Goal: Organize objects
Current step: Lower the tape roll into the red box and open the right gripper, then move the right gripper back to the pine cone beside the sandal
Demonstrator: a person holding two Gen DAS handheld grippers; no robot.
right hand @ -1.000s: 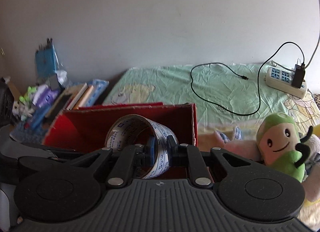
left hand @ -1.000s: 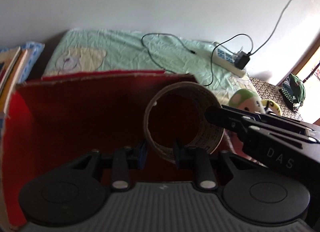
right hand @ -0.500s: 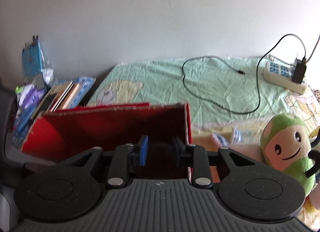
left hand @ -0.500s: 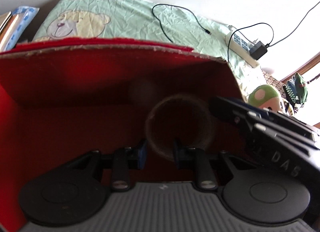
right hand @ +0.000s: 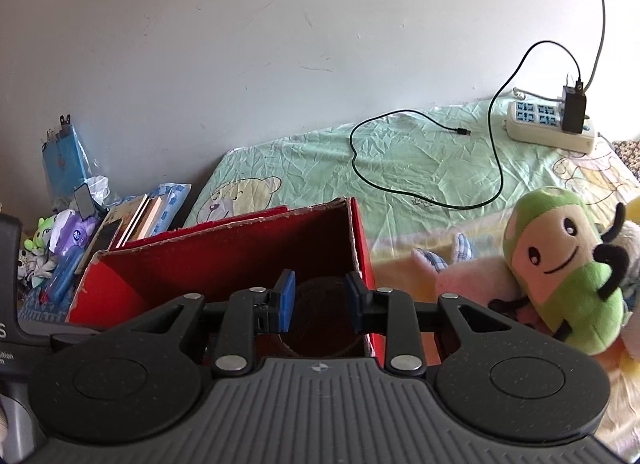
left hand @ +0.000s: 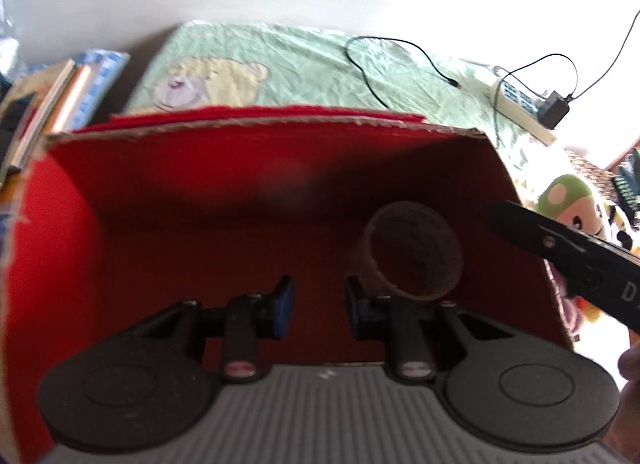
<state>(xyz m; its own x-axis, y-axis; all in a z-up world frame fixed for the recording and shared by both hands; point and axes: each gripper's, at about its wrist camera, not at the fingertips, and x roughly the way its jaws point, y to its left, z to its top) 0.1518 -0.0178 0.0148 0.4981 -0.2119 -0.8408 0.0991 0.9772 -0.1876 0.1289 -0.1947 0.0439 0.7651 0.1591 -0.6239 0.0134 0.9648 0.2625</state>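
Observation:
A roll of tape [left hand: 414,252] lies inside the red cardboard box [left hand: 160,200], near its right wall. My left gripper [left hand: 318,306] is open and empty above the box floor, just left of the roll. My right gripper [right hand: 320,300] is open and empty above the box's right end [right hand: 358,248]; the roll [right hand: 320,340] shows dimly below and between its fingers. The right gripper's body reaches in from the right in the left wrist view [left hand: 560,248].
The box stands on a green bear-print sheet [right hand: 400,168]. A black cable [right hand: 492,152] and a white power strip [right hand: 548,124] lie at the back right. A green plush toy [right hand: 560,268] lies right of the box. Books [right hand: 132,220] and small items are at the left.
Both grippers held the tape roll over the box a second ago. The right one let go first, then the left. The roll now lies in the box and both grippers have pulled back.

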